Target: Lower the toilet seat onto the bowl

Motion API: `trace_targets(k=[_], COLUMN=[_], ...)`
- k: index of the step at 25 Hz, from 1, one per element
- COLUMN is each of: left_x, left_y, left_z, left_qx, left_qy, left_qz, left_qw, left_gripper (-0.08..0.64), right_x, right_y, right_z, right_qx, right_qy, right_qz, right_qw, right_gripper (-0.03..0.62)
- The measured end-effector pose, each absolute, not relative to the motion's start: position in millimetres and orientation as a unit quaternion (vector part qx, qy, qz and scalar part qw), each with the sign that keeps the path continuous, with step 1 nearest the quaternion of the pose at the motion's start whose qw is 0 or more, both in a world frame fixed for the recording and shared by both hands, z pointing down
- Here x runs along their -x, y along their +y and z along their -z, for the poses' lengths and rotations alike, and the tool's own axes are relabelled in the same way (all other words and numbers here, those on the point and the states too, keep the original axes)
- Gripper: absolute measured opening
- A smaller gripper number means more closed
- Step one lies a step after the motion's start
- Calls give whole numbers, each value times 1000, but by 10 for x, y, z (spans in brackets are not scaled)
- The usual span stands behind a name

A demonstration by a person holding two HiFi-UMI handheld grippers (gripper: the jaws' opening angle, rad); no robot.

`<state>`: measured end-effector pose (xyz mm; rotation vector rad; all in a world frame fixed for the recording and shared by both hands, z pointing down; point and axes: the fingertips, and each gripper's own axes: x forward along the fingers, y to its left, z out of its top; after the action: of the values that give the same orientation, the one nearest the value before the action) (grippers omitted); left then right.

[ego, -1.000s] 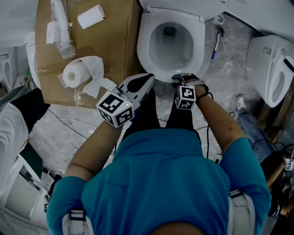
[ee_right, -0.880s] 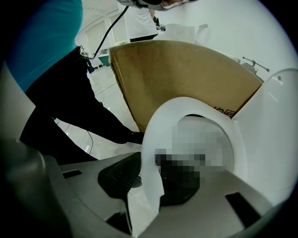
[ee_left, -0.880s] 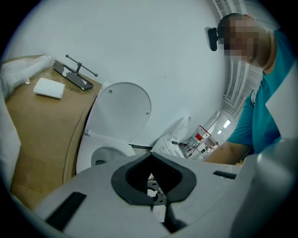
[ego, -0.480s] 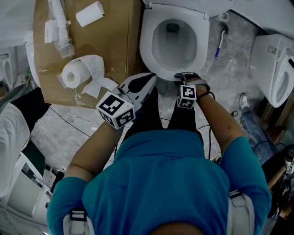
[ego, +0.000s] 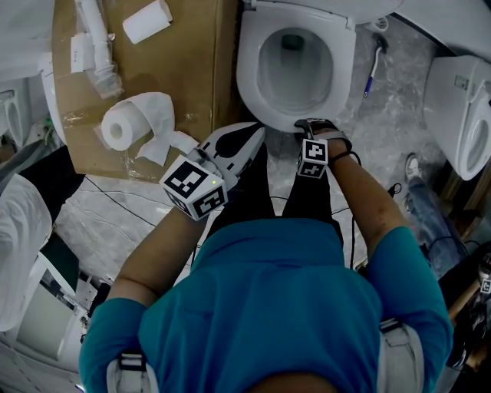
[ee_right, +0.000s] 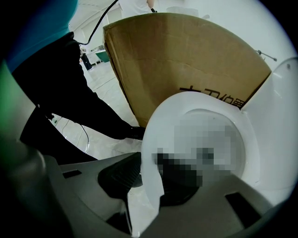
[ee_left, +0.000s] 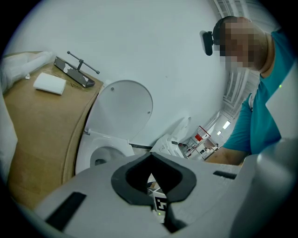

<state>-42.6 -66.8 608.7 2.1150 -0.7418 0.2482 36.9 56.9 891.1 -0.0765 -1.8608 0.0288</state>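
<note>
The white toilet seat (ego: 252,80) lies around the bowl opening (ego: 295,65), and the lid (ego: 307,9) stands up behind it. My right gripper (ego: 308,127) is at the seat's front edge. In the right gripper view its jaws (ee_right: 149,186) are shut on the seat's front rim (ee_right: 156,135), one dark pad on each side. My left gripper (ego: 247,140) hovers just left of the bowl's front with nothing in it. The left gripper view shows its tips (ee_left: 150,158) meeting, with the raised lid (ee_left: 123,109) beyond.
A cardboard box (ego: 192,69) stands right against the toilet's left side, carrying a toilet paper roll (ego: 121,127), a small roll (ego: 146,23) and a white pipe (ego: 96,38). A blue-handled brush (ego: 372,69) lies to the right, by another toilet (ego: 460,107). Cables (ego: 115,201) cross the floor.
The head view has shifted a little, so the toilet sits slightly further right in the frame. Both grippers keep their places at the bowl's front.
</note>
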Motion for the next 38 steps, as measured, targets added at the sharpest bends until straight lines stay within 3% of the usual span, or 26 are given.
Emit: trace_targets(k=[31, 38], left_x=[524, 496], left_y=[-556, -508], left_z=[-6238, -6217], left_qx=[-846, -846], left_qy=[-286, -284], left_qz=[-105, -100], left_qw=[437, 440], left_gripper=[2, 2], right_x=[-358, -337], right_y=[568, 556], right_z=[-9495, -9479], right_qx=[33, 44], right_qy=[-773, -763], right_qz=[-19, -74], right_qw=[633, 641], right_gripper=[115, 110])
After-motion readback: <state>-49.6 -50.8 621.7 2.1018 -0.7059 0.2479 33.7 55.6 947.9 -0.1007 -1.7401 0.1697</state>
